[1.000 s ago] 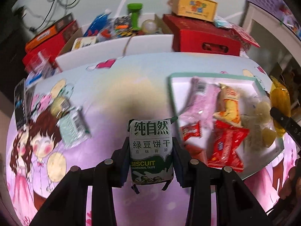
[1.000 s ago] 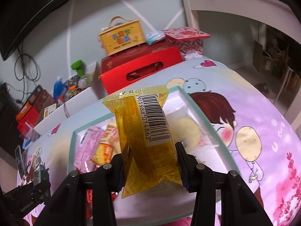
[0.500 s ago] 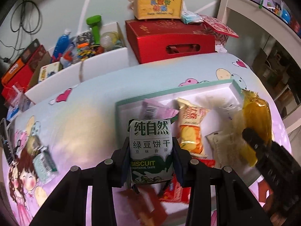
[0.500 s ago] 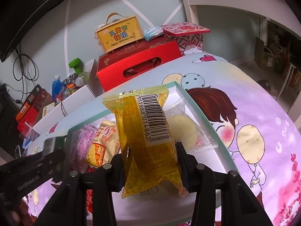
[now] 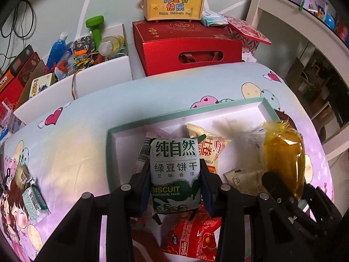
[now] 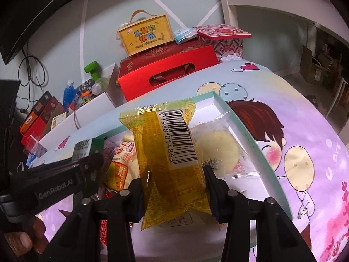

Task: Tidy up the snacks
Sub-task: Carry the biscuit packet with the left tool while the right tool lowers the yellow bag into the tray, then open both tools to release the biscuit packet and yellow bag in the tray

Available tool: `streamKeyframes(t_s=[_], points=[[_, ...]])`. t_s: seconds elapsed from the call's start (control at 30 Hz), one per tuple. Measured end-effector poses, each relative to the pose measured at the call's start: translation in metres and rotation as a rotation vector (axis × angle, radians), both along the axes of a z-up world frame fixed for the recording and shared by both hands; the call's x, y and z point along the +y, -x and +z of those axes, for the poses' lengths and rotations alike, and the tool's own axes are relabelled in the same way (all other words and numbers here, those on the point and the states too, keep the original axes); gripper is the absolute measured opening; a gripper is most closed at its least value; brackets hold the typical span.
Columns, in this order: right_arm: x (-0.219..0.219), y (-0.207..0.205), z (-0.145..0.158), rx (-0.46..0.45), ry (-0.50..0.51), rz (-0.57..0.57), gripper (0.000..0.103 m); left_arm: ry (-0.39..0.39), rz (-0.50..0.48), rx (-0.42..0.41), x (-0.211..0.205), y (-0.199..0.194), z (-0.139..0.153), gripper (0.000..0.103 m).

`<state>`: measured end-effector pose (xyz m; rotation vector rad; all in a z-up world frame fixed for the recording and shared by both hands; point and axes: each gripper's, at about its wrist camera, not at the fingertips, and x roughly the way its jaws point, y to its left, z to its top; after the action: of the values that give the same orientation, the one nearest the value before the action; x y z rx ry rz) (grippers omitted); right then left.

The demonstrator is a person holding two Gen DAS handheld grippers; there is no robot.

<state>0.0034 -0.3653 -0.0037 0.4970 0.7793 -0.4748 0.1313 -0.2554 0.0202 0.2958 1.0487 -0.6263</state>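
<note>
Left wrist view: left gripper (image 5: 175,182) clamps biscuit packet (image 5: 175,172) upright, long axis vertical, over tray (image 5: 110,150). Right gripper (image 6: 174,187) pinches yellow packet (image 6: 169,159), barcode upward; cartoon tablecloth (image 6: 294,113) lower right.

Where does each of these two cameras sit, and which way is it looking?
Left wrist: on the left gripper, looking along its fingers past the held biscuit pack over the tray.
Right wrist: on the right gripper, looking past its yellow packet; a hand shows lower left.
Shared: tray, red box, each other's gripper.
</note>
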Motion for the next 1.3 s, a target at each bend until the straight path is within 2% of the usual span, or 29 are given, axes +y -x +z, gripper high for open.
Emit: streamKeyframes(t_s=[0.07,0.2,0.33,0.37,0.43,0.57,0.63,0.77,0.83,0.97,1.3], points=[[0.001,-0.001,-0.001,0.005,0.000,0.003,0.048,0.003,0.002,0.001,0.001,0.000,0.000,0.042],[0.000,-0.002,-0.003,0.018,-0.003,-0.001,0.050,0.013,0.010,0.003,0.005,0.001,0.004,0.054],[0.001,-0.002,-0.003,0.030,0.004,0.001,0.051,0.026,0.023,-0.002,0.012,0.003,0.012,0.059],[0.002,-0.003,-0.003,0.032,0.004,0.006,0.054,0.026,0.027,-0.003,0.013,0.003,0.013,0.064],[0.001,-0.003,-0.002,0.029,0.007,0.008,0.066,0.023,0.041,-0.009,0.018,0.003,0.015,0.067],[0.002,-0.003,0.000,0.032,0.013,0.009,0.067,0.000,0.068,-0.024,0.026,0.001,0.015,0.074],[0.002,-0.004,-0.001,0.035,0.009,0.012,0.079,-0.018,0.084,-0.035,0.031,0.000,0.014,0.078],[0.004,-0.005,0.001,0.030,0.036,0.013,0.089,-0.042,0.122,-0.047,0.044,-0.001,0.009,0.083],[0.004,-0.005,0.001,0.029,0.047,0.012,0.102,-0.048,0.143,-0.055,0.049,-0.002,0.006,0.090],[0.004,-0.004,0.003,0.019,0.070,0.008,0.103,-0.053,0.183,-0.059,0.063,-0.002,0.000,0.091],[0.008,-0.005,0.004,-0.010,0.085,0.009,0.103,-0.035,0.211,-0.056,0.076,-0.002,-0.005,0.091]])
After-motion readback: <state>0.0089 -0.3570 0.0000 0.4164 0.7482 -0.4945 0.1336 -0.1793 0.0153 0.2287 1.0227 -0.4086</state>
